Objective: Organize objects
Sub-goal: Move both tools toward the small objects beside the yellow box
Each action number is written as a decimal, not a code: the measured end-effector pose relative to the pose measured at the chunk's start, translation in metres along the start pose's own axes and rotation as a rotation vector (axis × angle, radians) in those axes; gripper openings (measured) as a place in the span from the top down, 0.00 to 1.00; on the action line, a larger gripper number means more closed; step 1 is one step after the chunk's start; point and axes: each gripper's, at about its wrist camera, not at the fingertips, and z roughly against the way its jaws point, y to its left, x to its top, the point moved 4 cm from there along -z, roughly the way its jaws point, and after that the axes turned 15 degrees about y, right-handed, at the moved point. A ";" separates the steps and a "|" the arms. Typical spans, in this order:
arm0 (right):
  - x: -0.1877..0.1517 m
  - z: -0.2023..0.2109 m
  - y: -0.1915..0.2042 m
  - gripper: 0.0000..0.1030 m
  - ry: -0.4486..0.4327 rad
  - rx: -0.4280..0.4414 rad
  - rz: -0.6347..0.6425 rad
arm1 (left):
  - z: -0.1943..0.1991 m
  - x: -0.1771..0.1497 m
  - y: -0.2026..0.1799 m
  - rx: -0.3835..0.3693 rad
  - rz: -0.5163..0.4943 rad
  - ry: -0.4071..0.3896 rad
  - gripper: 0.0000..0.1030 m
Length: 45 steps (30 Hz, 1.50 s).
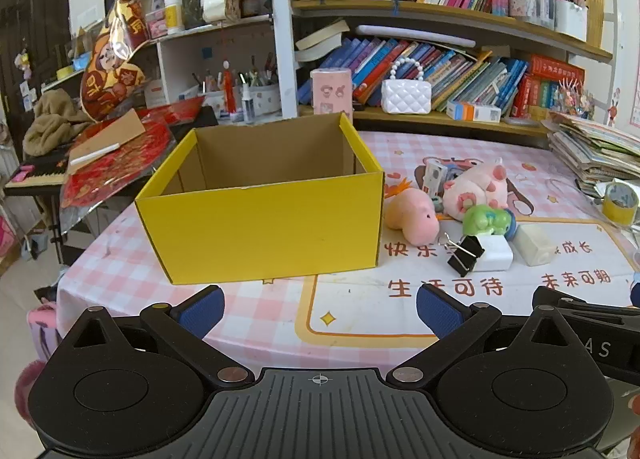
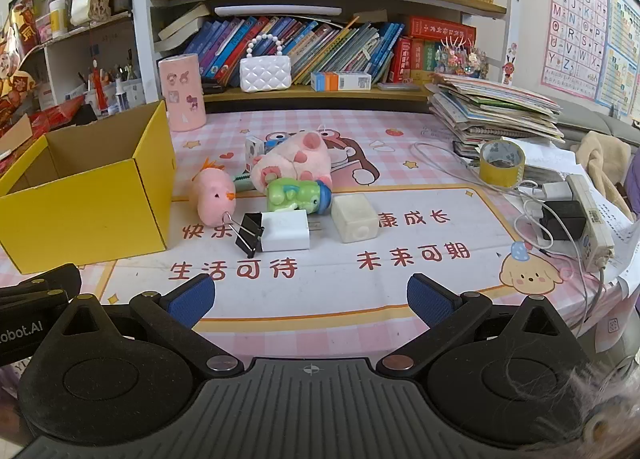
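Observation:
An open, empty yellow cardboard box (image 1: 260, 219) stands on the pink checked table, also in the right wrist view (image 2: 84, 215). To its right lie a pink plush chick (image 2: 214, 199), a larger pink plush (image 2: 296, 163), a green toy (image 2: 298, 195), a black binder clip (image 2: 248, 235), a white charger plug (image 2: 286, 237) and a white block (image 2: 354, 217). My left gripper (image 1: 320, 313) is open and empty, in front of the box. My right gripper (image 2: 310, 301) is open and empty, in front of the small objects.
A roll of yellow tape (image 2: 502, 163), a stack of booklets (image 2: 496, 111), and a power strip with cables (image 2: 588, 215) sit at the right. A pink cylinder (image 2: 182, 93) stands behind the box. Bookshelves (image 2: 320, 91) line the back edge.

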 end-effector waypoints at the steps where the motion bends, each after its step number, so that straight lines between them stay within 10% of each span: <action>1: 0.000 0.000 0.000 0.00 0.000 0.000 0.000 | 0.000 0.000 0.000 0.000 -0.001 0.000 0.00; 45: 0.012 -0.015 0.001 0.00 0.040 -0.020 0.003 | -0.020 0.010 -0.002 -0.014 0.001 0.053 0.00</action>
